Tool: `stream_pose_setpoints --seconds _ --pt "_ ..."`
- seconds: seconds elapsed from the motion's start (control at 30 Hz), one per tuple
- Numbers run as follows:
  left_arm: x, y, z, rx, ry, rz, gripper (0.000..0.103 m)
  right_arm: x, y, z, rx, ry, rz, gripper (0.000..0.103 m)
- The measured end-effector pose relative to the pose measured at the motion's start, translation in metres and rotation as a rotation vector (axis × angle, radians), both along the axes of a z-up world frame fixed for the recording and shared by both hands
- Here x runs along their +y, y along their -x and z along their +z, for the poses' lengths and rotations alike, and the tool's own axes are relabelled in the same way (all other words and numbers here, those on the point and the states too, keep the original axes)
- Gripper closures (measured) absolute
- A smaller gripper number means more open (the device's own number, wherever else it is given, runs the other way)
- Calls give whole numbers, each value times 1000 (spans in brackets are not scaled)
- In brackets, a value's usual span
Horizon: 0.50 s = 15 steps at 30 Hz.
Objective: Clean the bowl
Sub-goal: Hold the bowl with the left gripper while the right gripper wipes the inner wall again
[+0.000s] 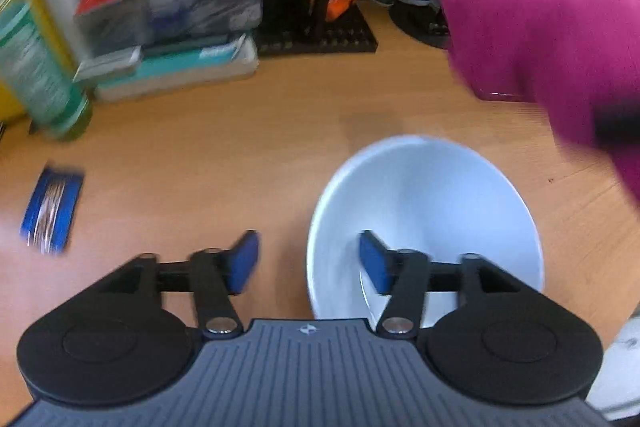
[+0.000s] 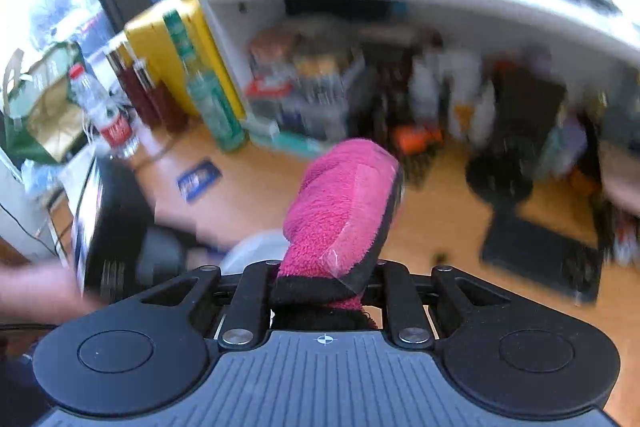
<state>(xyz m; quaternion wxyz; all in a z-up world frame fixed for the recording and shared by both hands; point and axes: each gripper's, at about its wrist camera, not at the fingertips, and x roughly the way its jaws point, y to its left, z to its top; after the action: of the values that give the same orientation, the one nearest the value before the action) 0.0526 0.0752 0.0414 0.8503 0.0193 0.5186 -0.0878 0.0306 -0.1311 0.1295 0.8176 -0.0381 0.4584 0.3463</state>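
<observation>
A pale white bowl (image 1: pixel 432 211) sits upright on the wooden table, low and right of centre in the left wrist view. My left gripper (image 1: pixel 308 261) is open; its right blue pad (image 1: pixel 374 261) is over the bowl's near rim and its left pad (image 1: pixel 242 261) is over bare wood. A magenta fleece cloth (image 1: pixel 552 43) hangs above and right of the bowl. In the right wrist view my right gripper (image 2: pixel 326 287) is shut on that cloth (image 2: pixel 344 203), which sticks up between the fingers. Part of the bowl (image 2: pixel 256 247) shows behind the cloth.
A green bottle (image 1: pixel 40 67), stacked boxes (image 1: pixel 180 27) and a black mat (image 1: pixel 320 35) with bottles line the back of the table. A blue packet (image 1: pixel 52 211) lies at left. A person's hand (image 2: pixel 36 291) and the other gripper's body (image 2: pixel 108 227) appear at the left.
</observation>
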Motion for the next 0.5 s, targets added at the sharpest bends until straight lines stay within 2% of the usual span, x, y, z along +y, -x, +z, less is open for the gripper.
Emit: stream_pose_setpoints --seconds 0.07,0.1,0.17,0.23,0.37,0.43,0.5 --pt "-1 -11 -3 -10 92 -26 65 -3 12 -10 33 3 -9 84" --pt "-2 -11 -3 -20 95 -10 69 -5 19 -12 43 4 -10 84" --pt "-1 -11 -1 -56 79 46 86 -4 24 -14 45 14 1 84" --pt "5 -11 0 -44 110 95 90 -1 29 -14 36 31 29 84" --pt "3 0 5 -33 53 109 89 9 20 -4 79 32 116 84" --pt "-2 12 8 -39 30 105 89 12 11 -5 161 -3 115 84" --pt "-8 28 11 -53 -1 95 89 16 -4 -20 328 -68 89 84"
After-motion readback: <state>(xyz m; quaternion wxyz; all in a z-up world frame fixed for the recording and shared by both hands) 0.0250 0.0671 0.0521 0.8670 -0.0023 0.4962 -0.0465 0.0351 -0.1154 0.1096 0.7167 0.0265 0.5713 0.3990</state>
